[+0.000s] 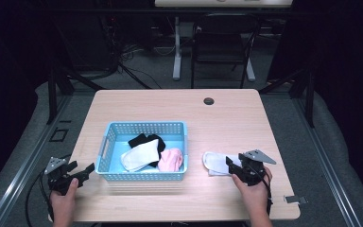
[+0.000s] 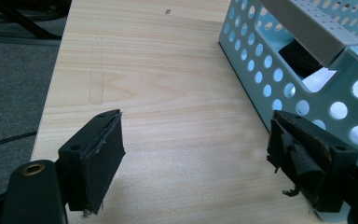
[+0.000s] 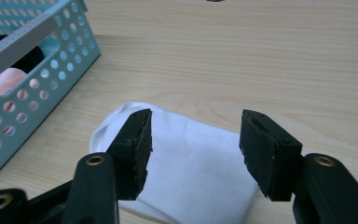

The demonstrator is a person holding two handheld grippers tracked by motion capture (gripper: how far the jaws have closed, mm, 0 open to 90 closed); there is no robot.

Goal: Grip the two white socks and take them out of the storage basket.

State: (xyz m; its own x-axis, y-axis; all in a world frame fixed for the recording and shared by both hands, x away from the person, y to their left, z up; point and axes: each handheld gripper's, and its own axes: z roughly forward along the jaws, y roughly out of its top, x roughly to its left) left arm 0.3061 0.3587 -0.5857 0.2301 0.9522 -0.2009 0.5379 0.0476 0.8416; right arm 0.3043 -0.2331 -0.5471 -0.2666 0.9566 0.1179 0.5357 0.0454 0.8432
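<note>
Currently, white sock (image 3: 191,163) is lying flat on table (image 1: 227,118), right of basket (image 1: 144,177), long axis running from basket toward right gripper (image 3: 193,144), whose jaws are standing apart, unclamped, directly over it. Left gripper (image 2: 193,158), likewise apart, is idling beyond basket, farther off.

Left gripper (image 1: 82,173) low at left, jaws apart, right gripper (image 1: 233,165) low at right, jaws wide

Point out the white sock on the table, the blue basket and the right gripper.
white sock (image 3: 200,172): right gripper view, middle of the fabric.
blue basket (image 1: 144,127): high view, far wall.
right gripper (image 3: 193,151): right gripper view, midway between its fingertips.
</note>
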